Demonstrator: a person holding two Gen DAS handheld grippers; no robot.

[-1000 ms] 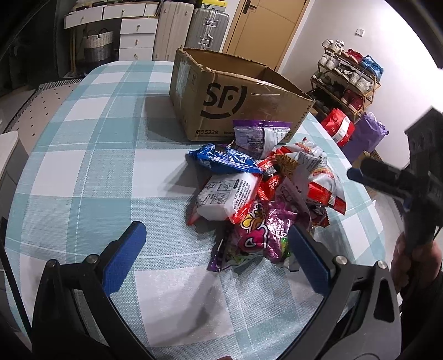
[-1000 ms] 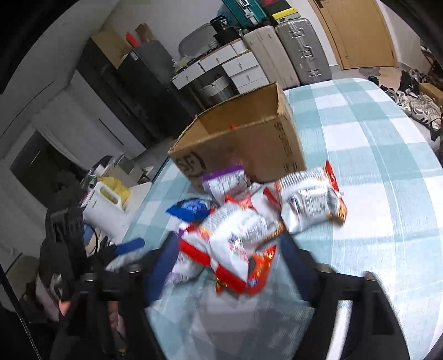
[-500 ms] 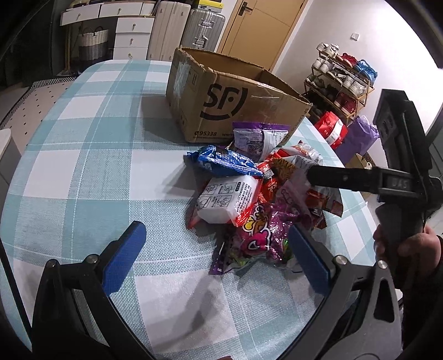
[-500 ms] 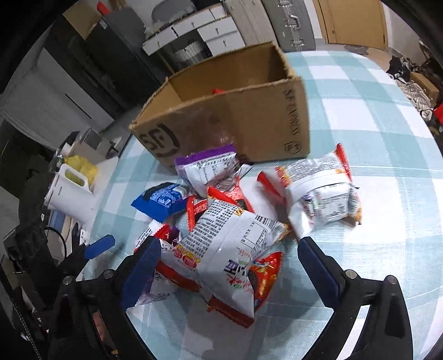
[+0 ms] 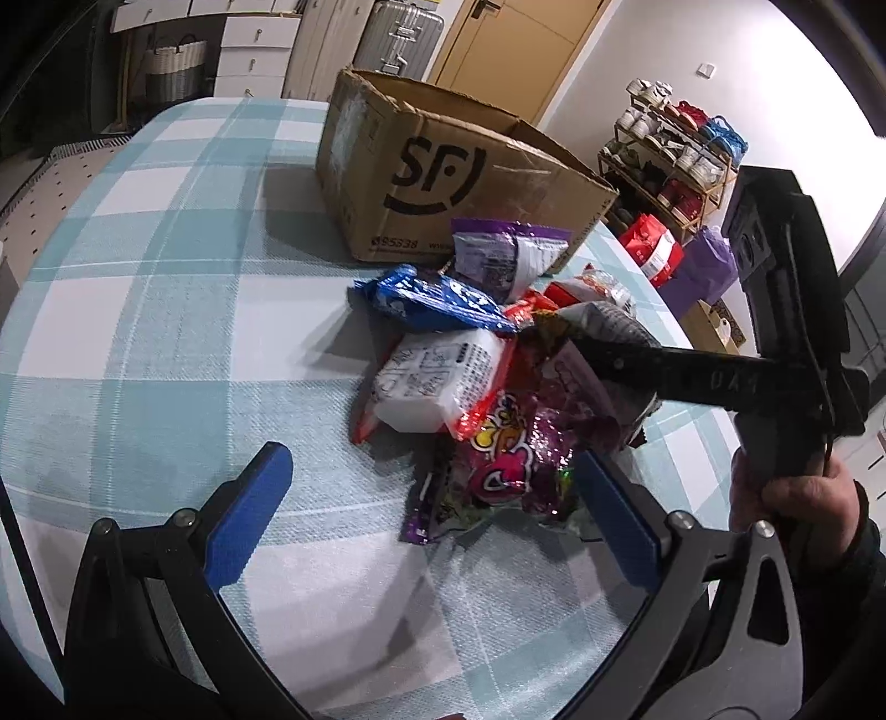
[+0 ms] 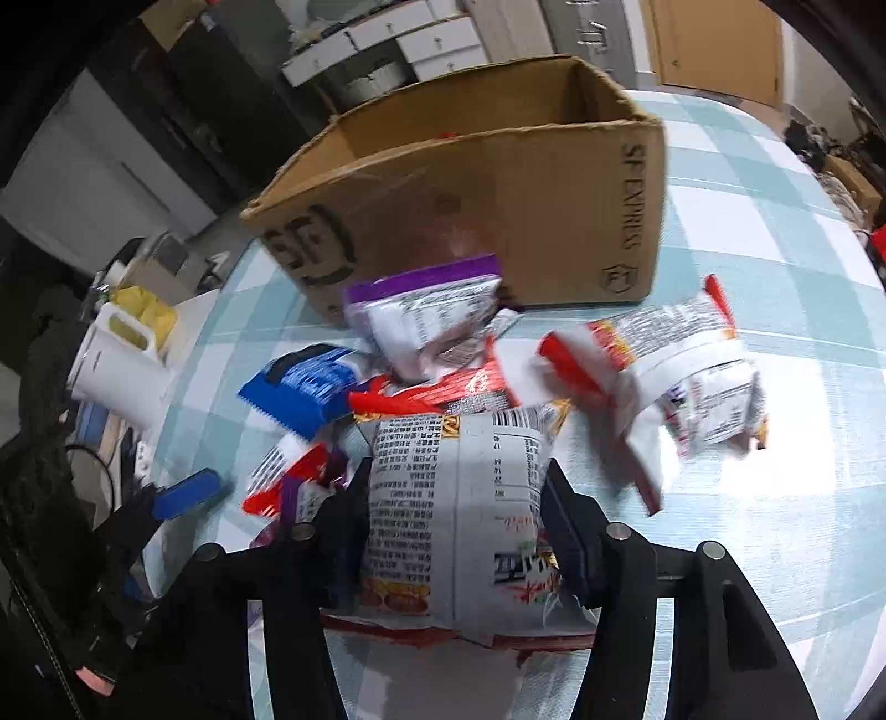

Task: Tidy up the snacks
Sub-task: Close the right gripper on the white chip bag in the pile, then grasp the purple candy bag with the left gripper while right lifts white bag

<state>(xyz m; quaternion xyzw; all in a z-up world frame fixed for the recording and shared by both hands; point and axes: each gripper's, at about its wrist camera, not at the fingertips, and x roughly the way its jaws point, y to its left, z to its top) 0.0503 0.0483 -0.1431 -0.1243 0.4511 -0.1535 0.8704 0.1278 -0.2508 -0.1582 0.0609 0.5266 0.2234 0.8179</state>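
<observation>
A pile of snack bags lies on the checked tablecloth (image 5: 138,343) in front of an open cardboard box (image 5: 459,183) (image 6: 498,194). The pile holds a pink bag (image 5: 509,448), a white pack (image 5: 437,382), a blue bag (image 5: 432,299) (image 6: 310,387) and a purple-topped bag (image 5: 509,255) (image 6: 426,315). My right gripper (image 6: 457,476) is closing; its pads press both sides of a white printed snack bag (image 6: 459,498). From the left wrist view its black finger (image 5: 664,371) reaches into the pile. My left gripper (image 5: 429,465) hovers open just short of the pile, holding nothing.
A red-and-white bag (image 6: 681,376) lies apart to the right of the pile. A white jug (image 6: 122,360) stands beyond the table's left edge. A shoe rack (image 5: 675,144) and suitcases (image 5: 398,27) stand past the table. A person's hand (image 5: 797,509) grips the right tool.
The right gripper came down into the pile, opened wide, then narrowed around the white printed bag. The left gripper stayed where it was, open.
</observation>
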